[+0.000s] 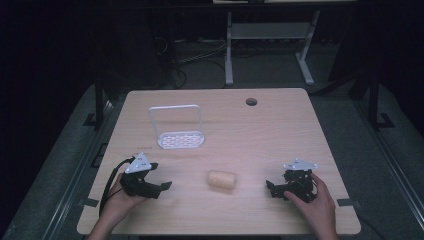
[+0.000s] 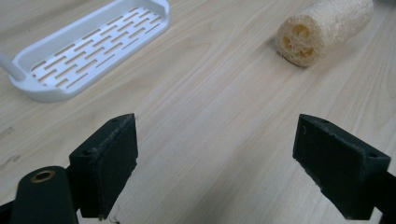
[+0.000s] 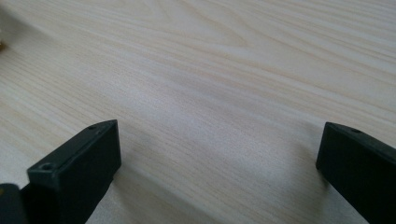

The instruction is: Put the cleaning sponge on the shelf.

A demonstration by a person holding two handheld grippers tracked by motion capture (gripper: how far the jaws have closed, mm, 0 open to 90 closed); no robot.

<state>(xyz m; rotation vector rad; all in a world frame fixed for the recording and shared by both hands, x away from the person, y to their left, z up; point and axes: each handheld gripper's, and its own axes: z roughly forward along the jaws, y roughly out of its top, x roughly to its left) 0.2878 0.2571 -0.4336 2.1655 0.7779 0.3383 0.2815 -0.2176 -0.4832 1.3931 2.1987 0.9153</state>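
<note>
While both hands rest low on the wooden table (image 1: 280, 130), a tan loofah roll (image 1: 222, 180) lies on its side between them, and every other place here is told from it. To the roll's left the left gripper (image 1: 161, 188) sits in the person's left hand (image 1: 116, 199), its jaws spread wide with nothing between them; a black cable loops from it toward the table's near edge. In the left gripper view the loofah roll (image 2: 322, 29) shows its porous cut end beyond the right jaw, well apart from both pads, with bare wood in the gap. To the roll's right the right gripper (image 1: 270, 188) is held by the right hand (image 1: 315, 205), jaws likewise set wide and empty, pointing toward the roll but well short of it. In the right gripper view bare table grain (image 3: 210, 84) lies between its jaws. Beyond the roll and a little to its left stands a white slotted tray (image 1: 181, 139) with a tall loop handle rising from it; the tray is apart from the roll. In the left gripper view the tray (image 2: 88, 51) lies flat, farther left than the roll. Far beyond the roll and to its right, a round hole (image 1: 251, 102) sits near the table's far edge.
</note>
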